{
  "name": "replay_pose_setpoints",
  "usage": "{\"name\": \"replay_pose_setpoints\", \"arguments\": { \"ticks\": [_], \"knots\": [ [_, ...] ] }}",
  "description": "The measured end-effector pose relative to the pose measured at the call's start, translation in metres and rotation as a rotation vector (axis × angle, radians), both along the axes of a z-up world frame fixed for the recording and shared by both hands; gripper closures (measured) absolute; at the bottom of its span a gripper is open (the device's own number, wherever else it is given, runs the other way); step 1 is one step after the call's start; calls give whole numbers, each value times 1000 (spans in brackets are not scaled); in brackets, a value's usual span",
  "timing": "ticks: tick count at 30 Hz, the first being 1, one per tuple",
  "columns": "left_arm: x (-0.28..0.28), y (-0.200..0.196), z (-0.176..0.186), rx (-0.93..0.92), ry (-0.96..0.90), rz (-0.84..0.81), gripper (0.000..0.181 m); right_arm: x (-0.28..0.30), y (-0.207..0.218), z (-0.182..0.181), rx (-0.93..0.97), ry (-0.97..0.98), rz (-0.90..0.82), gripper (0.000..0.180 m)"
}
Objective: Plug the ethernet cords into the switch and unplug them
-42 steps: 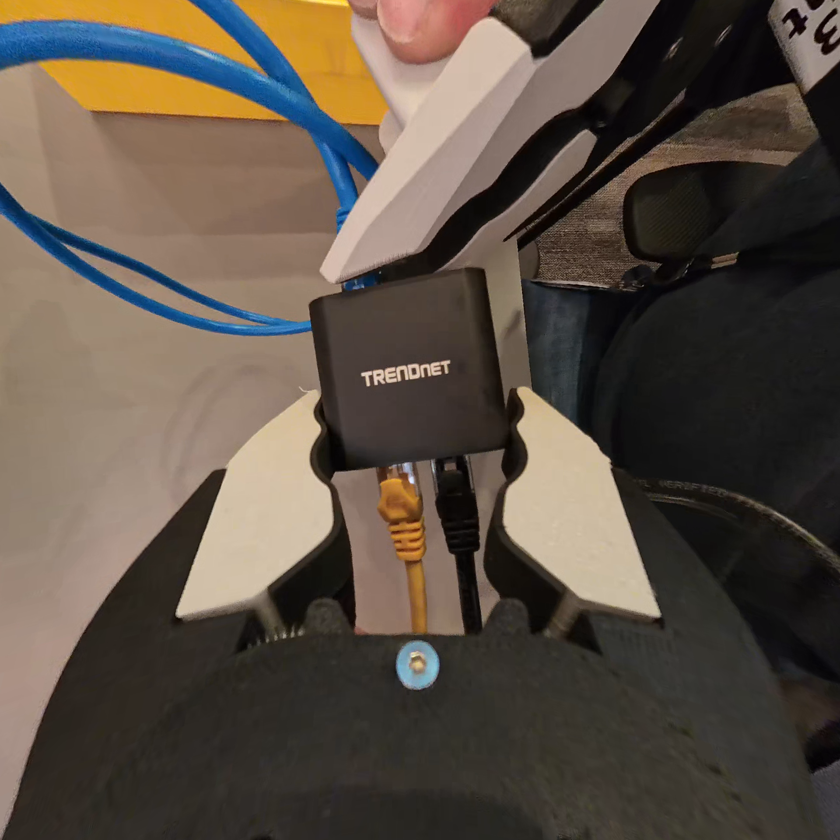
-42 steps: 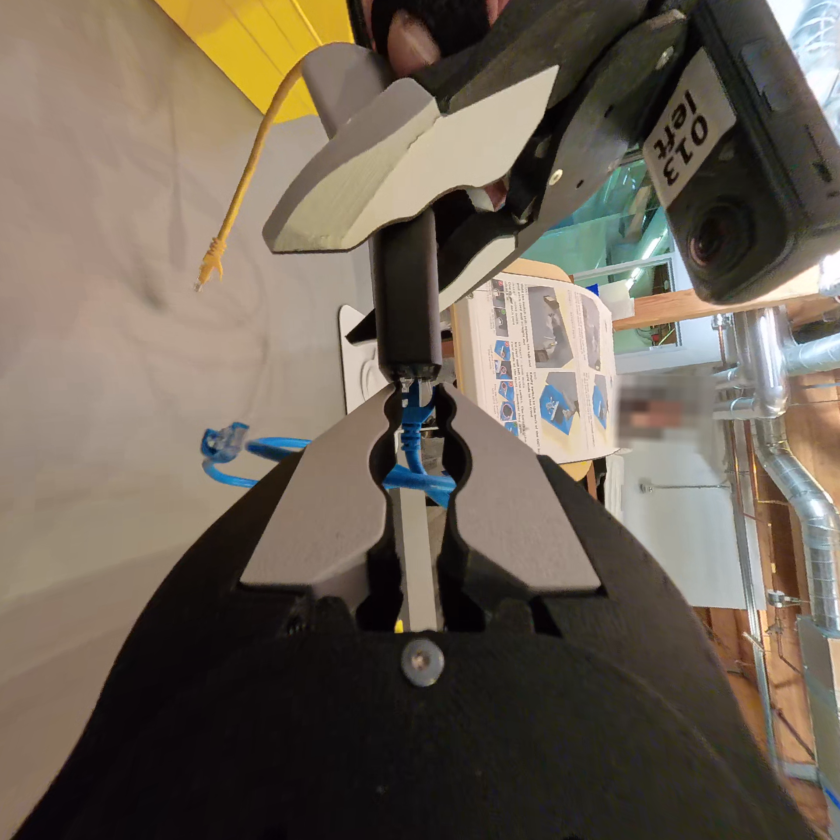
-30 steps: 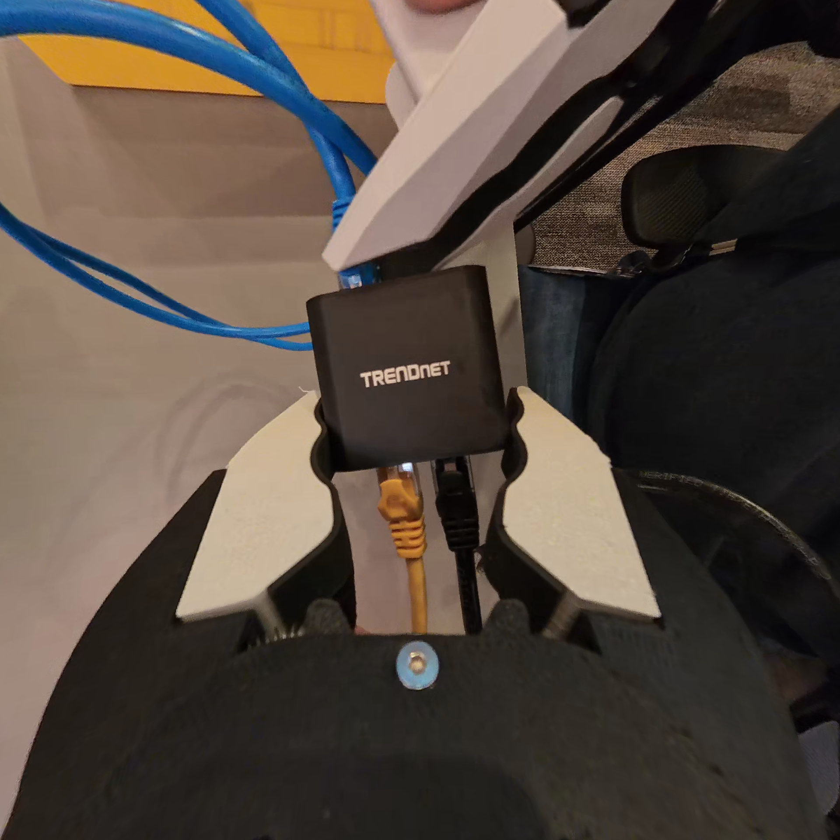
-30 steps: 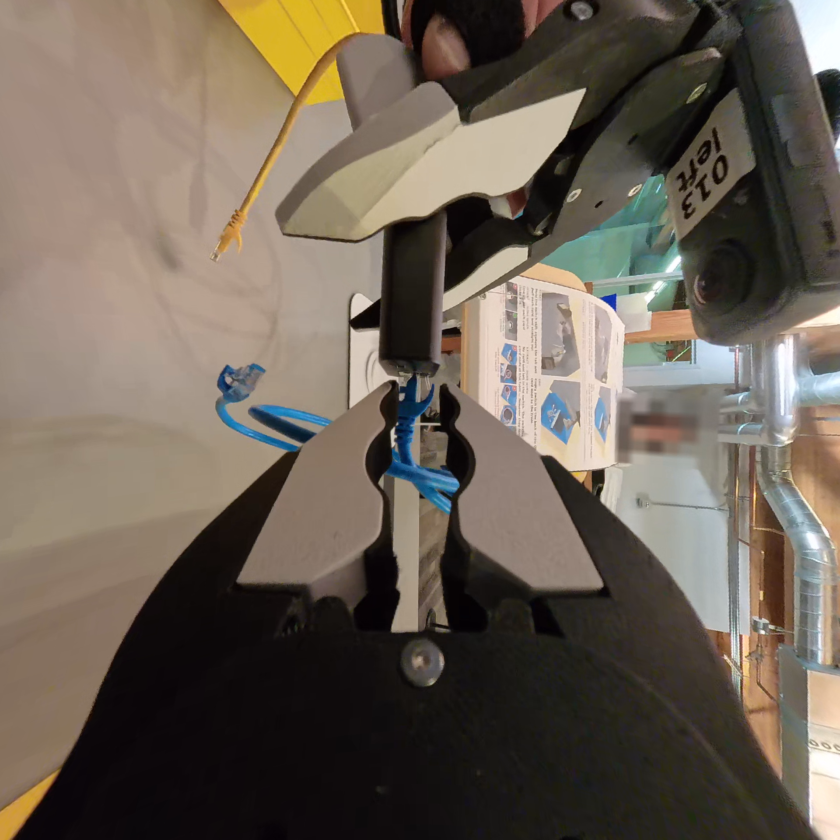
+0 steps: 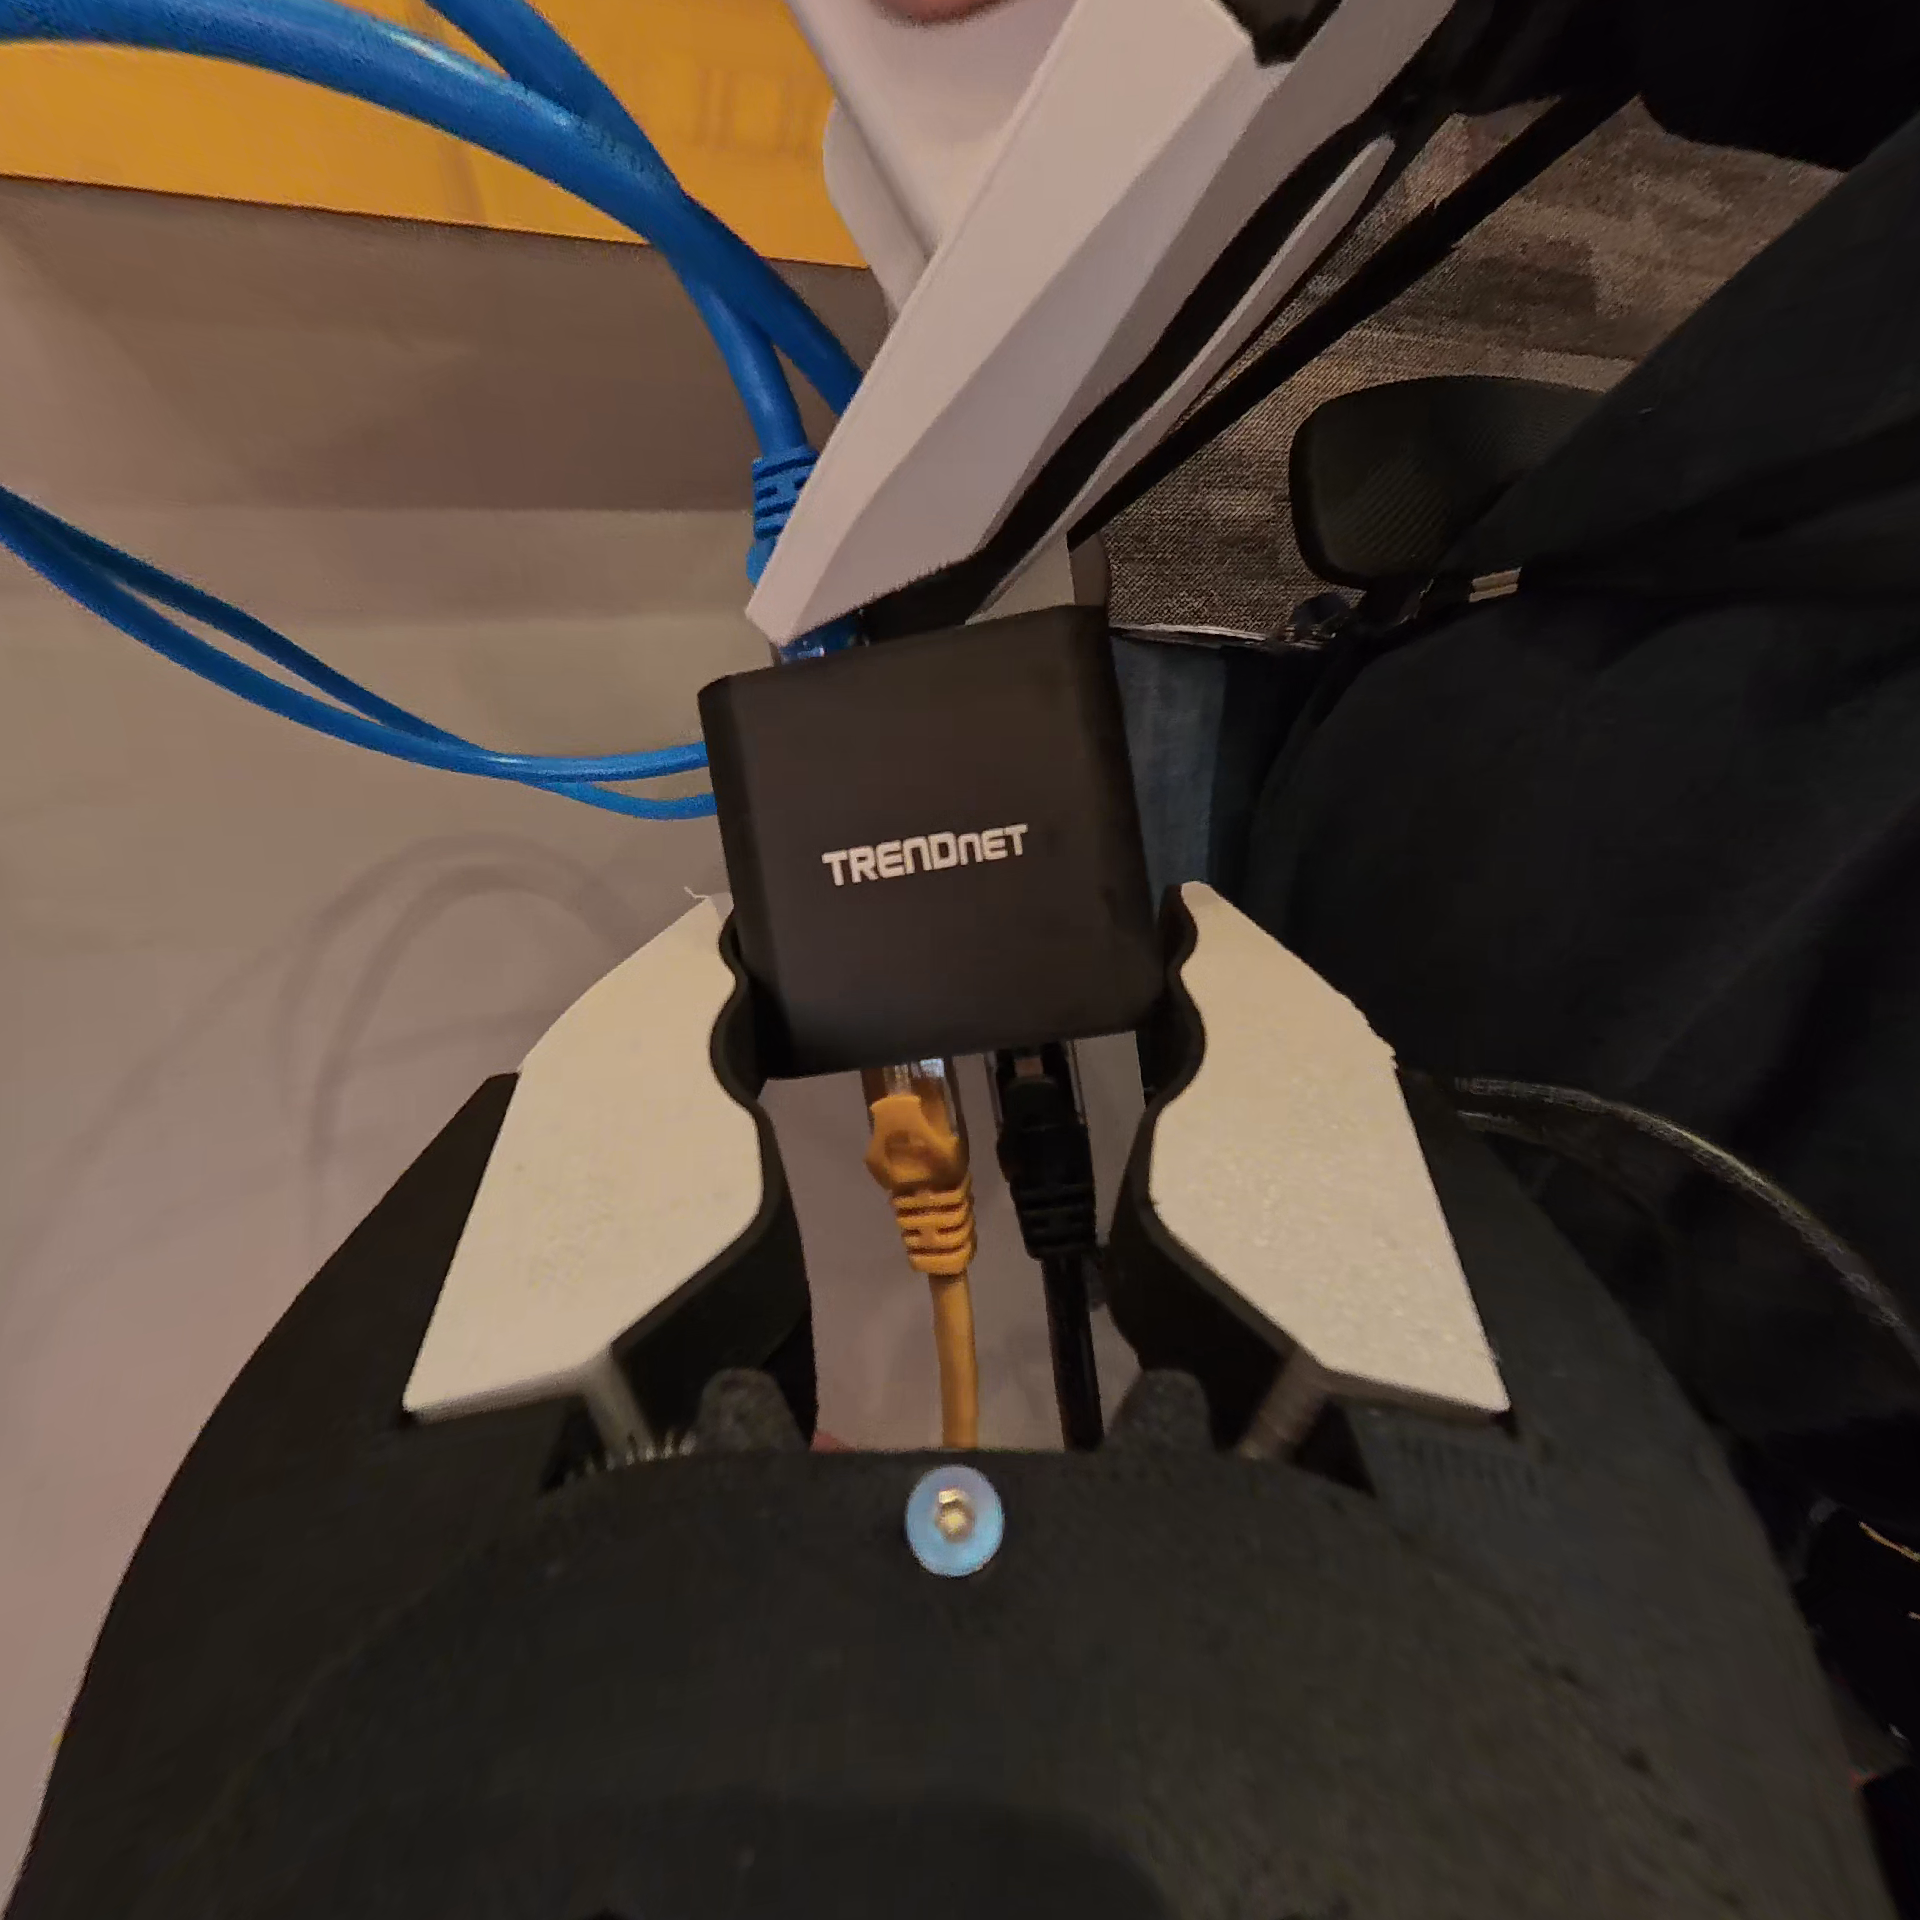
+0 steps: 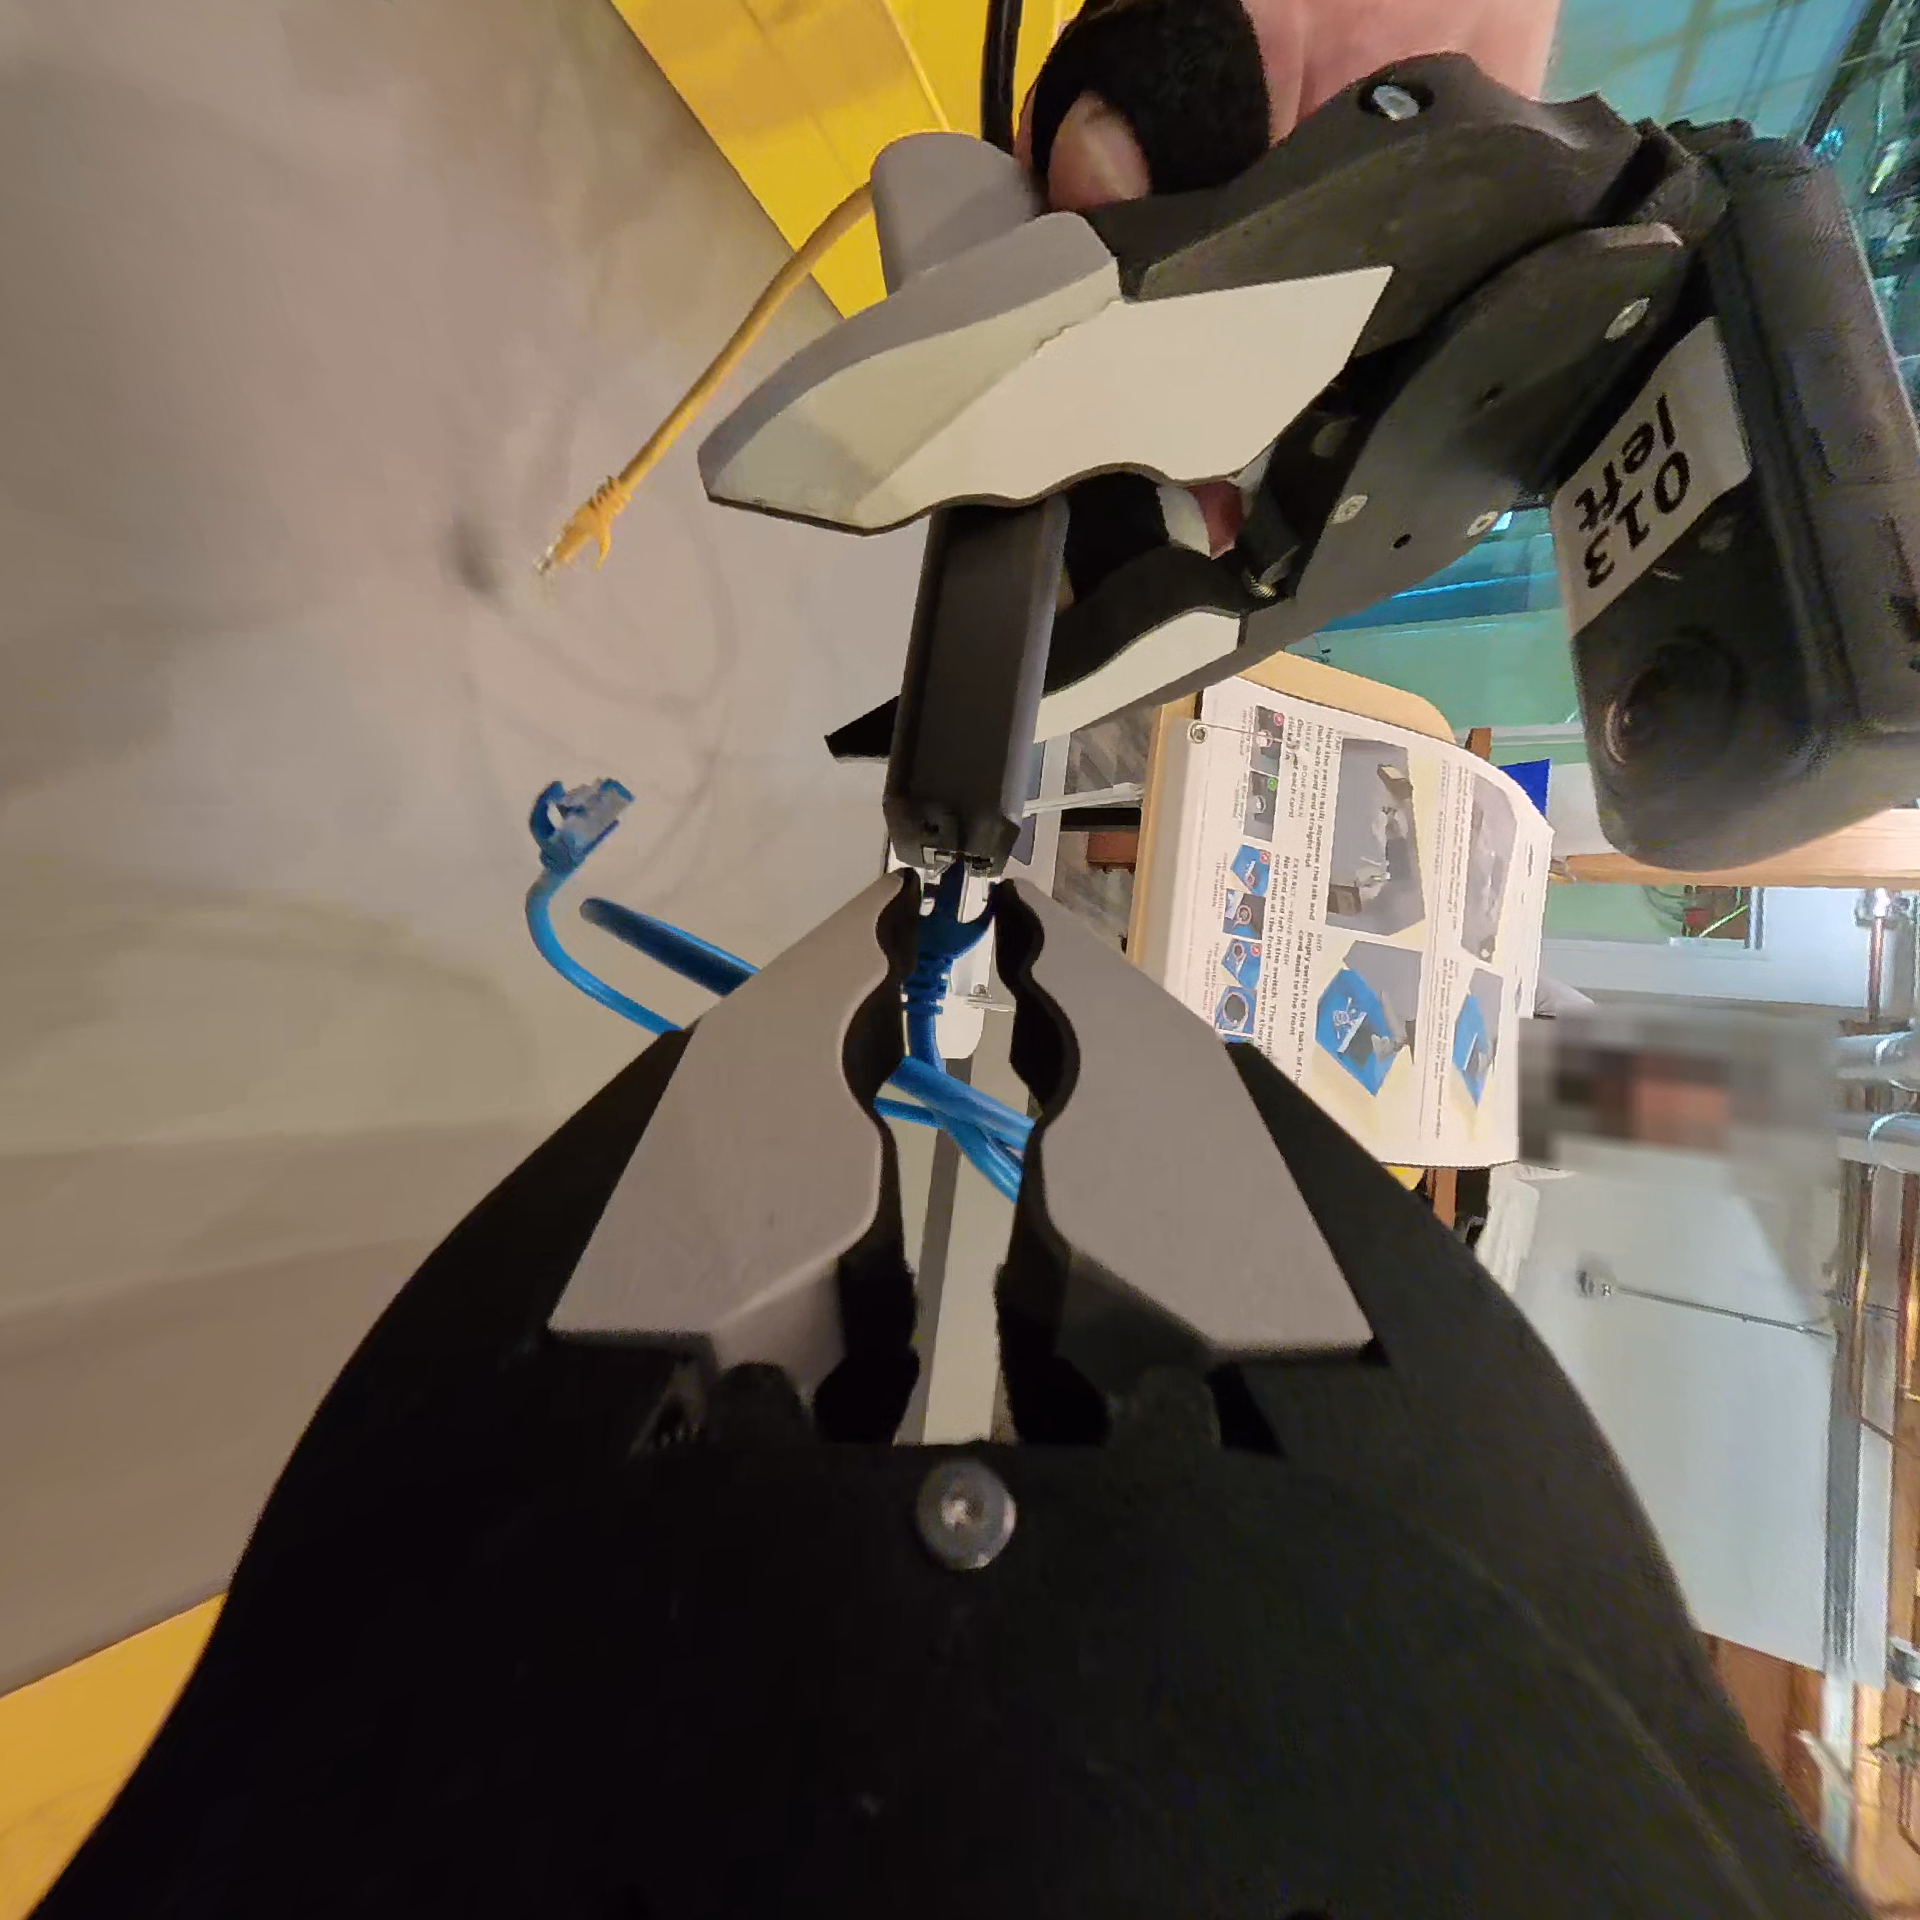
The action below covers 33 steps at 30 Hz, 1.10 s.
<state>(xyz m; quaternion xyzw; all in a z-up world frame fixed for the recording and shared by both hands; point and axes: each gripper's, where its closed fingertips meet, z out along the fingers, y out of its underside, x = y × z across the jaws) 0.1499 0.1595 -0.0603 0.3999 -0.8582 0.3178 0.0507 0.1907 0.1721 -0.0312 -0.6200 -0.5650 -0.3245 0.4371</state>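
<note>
Tabletop (image 6: 260,727): grey, matte, faint curved marks across it. A yellow band (image 6: 727,135) runs along its far edge; another yellow strip shows at a near corner. Lying on it: free end of a yellow cord (image 6: 582,530), plug pointing outward, and a blue cord (image 6: 561,914) looped with its free plug (image 6: 577,816) raised, apart from the yellow one.

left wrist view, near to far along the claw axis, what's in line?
Yellow cord plug beside black cord plug → black switch, clamped in the left claw → blue cord plug → right claw.
</note>
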Motion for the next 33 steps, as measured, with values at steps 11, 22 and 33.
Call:
{"name": "replay_pose_setpoints", "arguments": {
  "ticks": [11,22,33],
  "knots": [
    [1,-1,-4,-14,25,-4,108,0,-4,-14,-112,-132,-10,171],
    [3,8,-1,-34,-50,39,108,13,-12,-4,-109,-98,-87,171],
    [-6,43,10,1,-145,159,108,70,-29,74,95,195,-259,171]
  ]
}}
